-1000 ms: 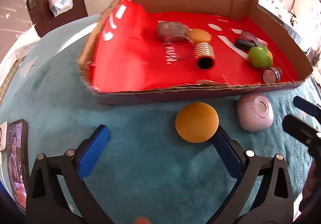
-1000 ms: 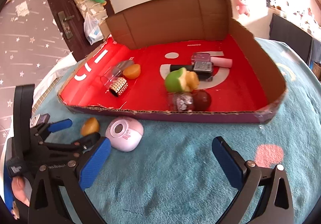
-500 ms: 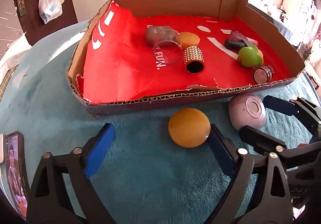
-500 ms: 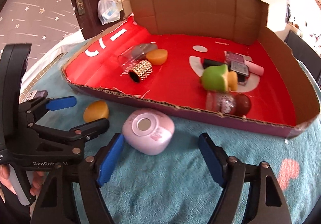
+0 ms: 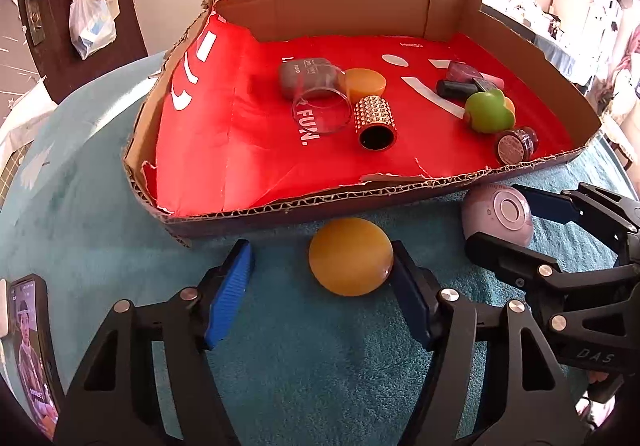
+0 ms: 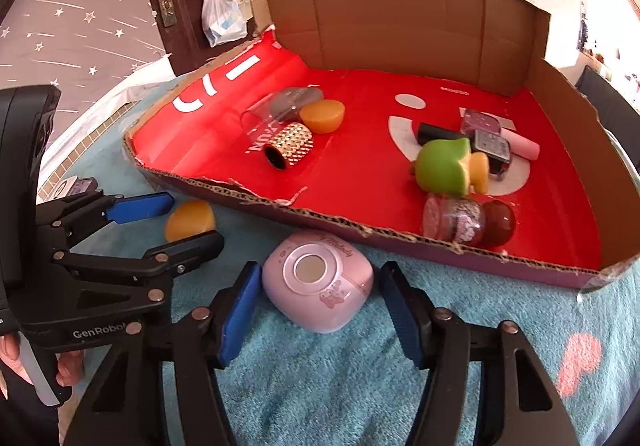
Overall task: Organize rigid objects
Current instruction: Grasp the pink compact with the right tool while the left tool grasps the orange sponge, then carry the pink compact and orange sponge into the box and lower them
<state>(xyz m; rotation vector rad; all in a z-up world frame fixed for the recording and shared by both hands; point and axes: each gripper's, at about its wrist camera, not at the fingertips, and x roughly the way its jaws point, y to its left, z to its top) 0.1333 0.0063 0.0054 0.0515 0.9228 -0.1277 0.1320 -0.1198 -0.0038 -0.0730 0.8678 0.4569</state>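
An orange round block (image 5: 350, 255) lies on the teal cloth in front of the cardboard tray (image 5: 360, 202). My left gripper (image 5: 320, 282) is open around it, its right pad touching the block. The block also shows in the right wrist view (image 6: 190, 219). A pink rounded case (image 6: 318, 286) lies on the cloth by the tray's front wall. My right gripper (image 6: 316, 302) is open with a finger on each side of it. The case also shows in the left wrist view (image 5: 498, 214).
The red-lined tray (image 6: 460, 246) holds a studded gold cylinder (image 6: 289, 145), a clear cup (image 5: 322, 110), a grey case (image 5: 306, 76), an orange puck (image 5: 365, 84), a green toy (image 6: 444, 165), dark jars (image 6: 468, 220) and small boxes. A phone (image 5: 28, 346) lies at left.
Both grippers have moved forward. The left one now brackets the orange block and the right one brackets the pink case. Neither object has moved.
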